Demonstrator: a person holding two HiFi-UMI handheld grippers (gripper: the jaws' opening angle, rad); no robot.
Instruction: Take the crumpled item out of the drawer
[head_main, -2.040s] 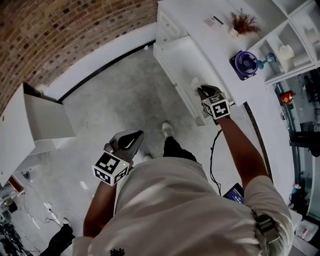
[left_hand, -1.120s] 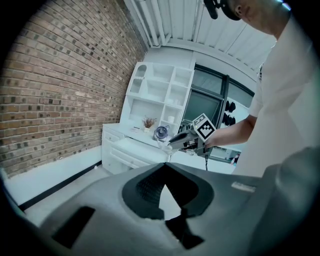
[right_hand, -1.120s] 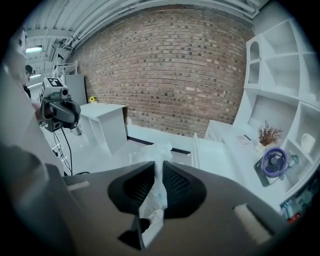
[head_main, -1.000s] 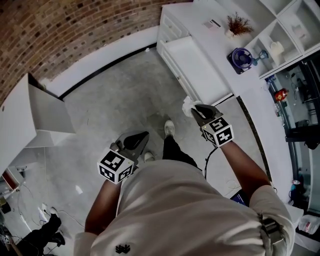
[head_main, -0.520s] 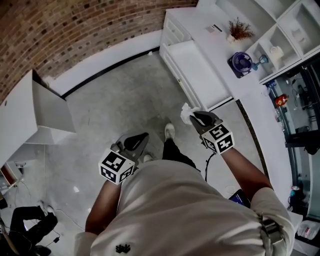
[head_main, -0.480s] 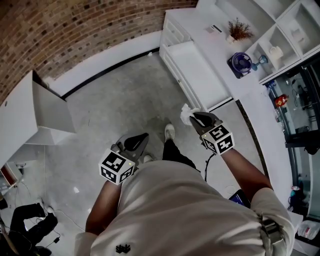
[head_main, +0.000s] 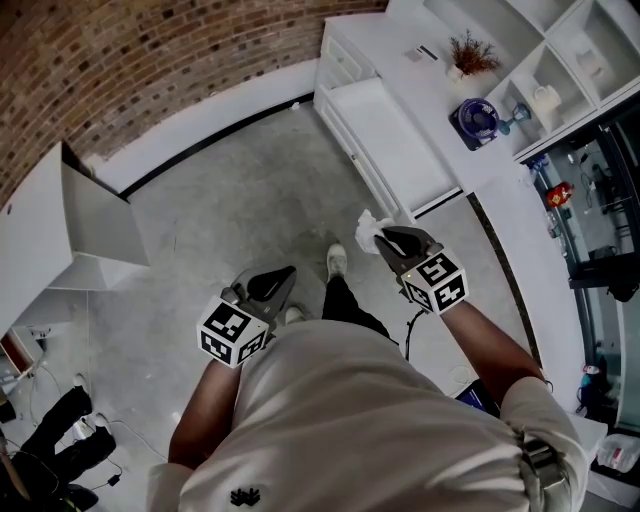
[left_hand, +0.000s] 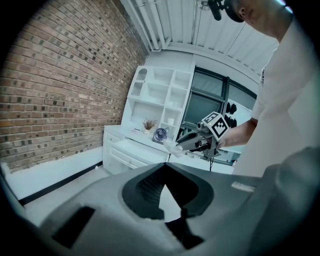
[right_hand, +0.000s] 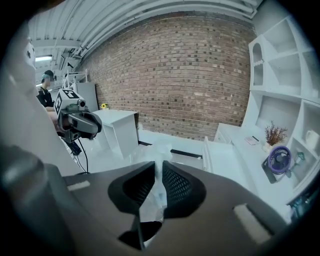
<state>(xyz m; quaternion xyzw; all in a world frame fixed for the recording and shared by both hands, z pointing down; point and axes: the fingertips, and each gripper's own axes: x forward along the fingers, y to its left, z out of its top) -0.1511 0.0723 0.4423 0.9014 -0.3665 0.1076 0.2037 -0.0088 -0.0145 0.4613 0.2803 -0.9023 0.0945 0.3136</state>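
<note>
White crumpled item (head_main: 368, 228): its position and the grip on it are to be stated. (Inspector)

It is pinched between the pads of the right gripper (head_main: 386, 240) and held in the air, outside the open drawer (head_main: 395, 140) and near its front corner. A thin, creased, whitish sheet is seen. (Technician)

Left gripper (head_main: 278, 275): jaw state is requested. (Inspector)

Its jaws are pressed together at the tips, with nothing between them. It is held well apart from the right one. (Technician)

Room for movement is to be described. (Inspector)

Open, mottled grey floor (head_main: 250, 190) is left between the smooth white drawer unit (head_main: 385, 45) and a white cabinet (head_main: 60, 230) at the left. The far side is bounded by a brick wall (head_main: 130, 60). (Technician)
</note>
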